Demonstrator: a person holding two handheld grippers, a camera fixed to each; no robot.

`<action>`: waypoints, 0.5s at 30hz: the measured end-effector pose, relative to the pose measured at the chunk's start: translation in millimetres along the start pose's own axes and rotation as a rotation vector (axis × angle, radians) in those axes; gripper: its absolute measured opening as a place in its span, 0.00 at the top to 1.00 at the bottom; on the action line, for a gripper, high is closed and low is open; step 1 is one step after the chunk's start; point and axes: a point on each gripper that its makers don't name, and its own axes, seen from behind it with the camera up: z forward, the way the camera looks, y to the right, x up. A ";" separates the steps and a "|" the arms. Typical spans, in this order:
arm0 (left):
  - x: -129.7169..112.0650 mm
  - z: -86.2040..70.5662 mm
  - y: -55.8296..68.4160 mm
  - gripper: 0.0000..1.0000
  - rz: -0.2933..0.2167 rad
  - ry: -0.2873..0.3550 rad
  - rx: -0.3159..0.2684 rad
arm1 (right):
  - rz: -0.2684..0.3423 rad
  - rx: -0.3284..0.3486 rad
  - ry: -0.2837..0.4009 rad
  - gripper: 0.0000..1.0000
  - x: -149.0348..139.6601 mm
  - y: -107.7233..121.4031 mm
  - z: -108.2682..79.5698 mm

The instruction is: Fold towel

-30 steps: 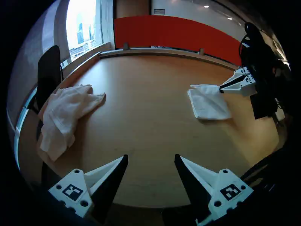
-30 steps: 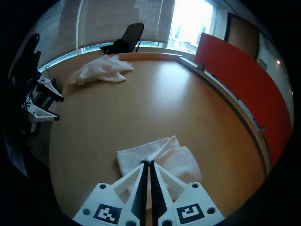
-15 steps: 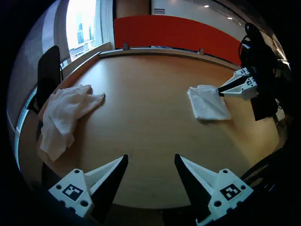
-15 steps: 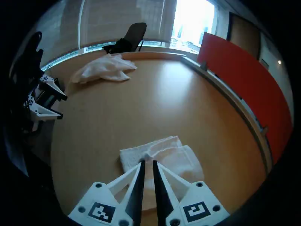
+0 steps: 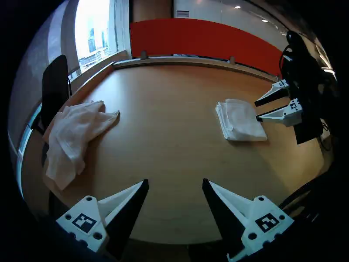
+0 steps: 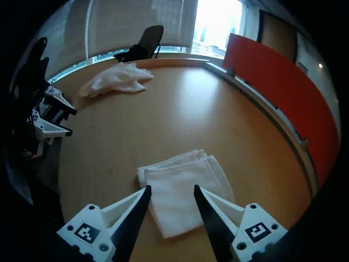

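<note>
A folded white towel (image 6: pixel 185 192) lies flat on the wooden table (image 6: pixel 183 113), just in front of my right gripper (image 6: pixel 172 192), which is open with its fingers over the towel's near edge. In the left gripper view the same folded towel (image 5: pixel 240 120) sits at the right, with the right gripper (image 5: pixel 258 111) open beside its right edge. My left gripper (image 5: pixel 174 185) is open above bare wood near the table's front edge. A crumpled white towel (image 5: pixel 72 133) lies at the table's left; it also appears far off as a crumpled towel (image 6: pixel 115 77) in the right gripper view.
A red partition (image 5: pixel 205 39) runs along the table's far edge. A black chair (image 5: pixel 54 85) stands by the window beyond the crumpled towel. A person in dark clothing (image 5: pixel 305 78) holds the right gripper. The left gripper (image 6: pixel 67 120) shows at the left of the right gripper view.
My right gripper has gone from shut on the folded towel's corner to open, let the cloth drop flat and drawn back slightly. The left gripper has stayed put.
</note>
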 end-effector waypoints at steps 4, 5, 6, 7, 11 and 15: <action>0.8 0.2 0.6 0.09 0.003 0.001 -0.001 | 0.017 -0.006 -0.008 0.25 -7.2 0.0 -2.2; 1.0 0.1 0.7 0.09 0.004 0.001 -0.001 | 0.021 -0.009 -0.010 0.25 -9.3 0.1 -2.7; 1.0 0.1 1.0 0.09 0.004 0.001 -0.002 | 0.025 -0.011 -0.013 0.25 -12.1 0.1 -3.5; 0.9 0.1 1.2 0.09 0.005 0.001 -0.002 | 0.030 -0.012 -0.017 0.25 -14.7 0.0 -4.3; 0.5 0.0 2.3 0.09 0.009 0.001 -0.003 | 0.045 -0.021 -0.033 0.25 -27.3 -0.6 -7.4; 0.2 -0.1 3.6 0.09 0.012 0.001 -0.005 | 0.065 -0.032 -0.055 0.25 -44.0 -2.1 -9.8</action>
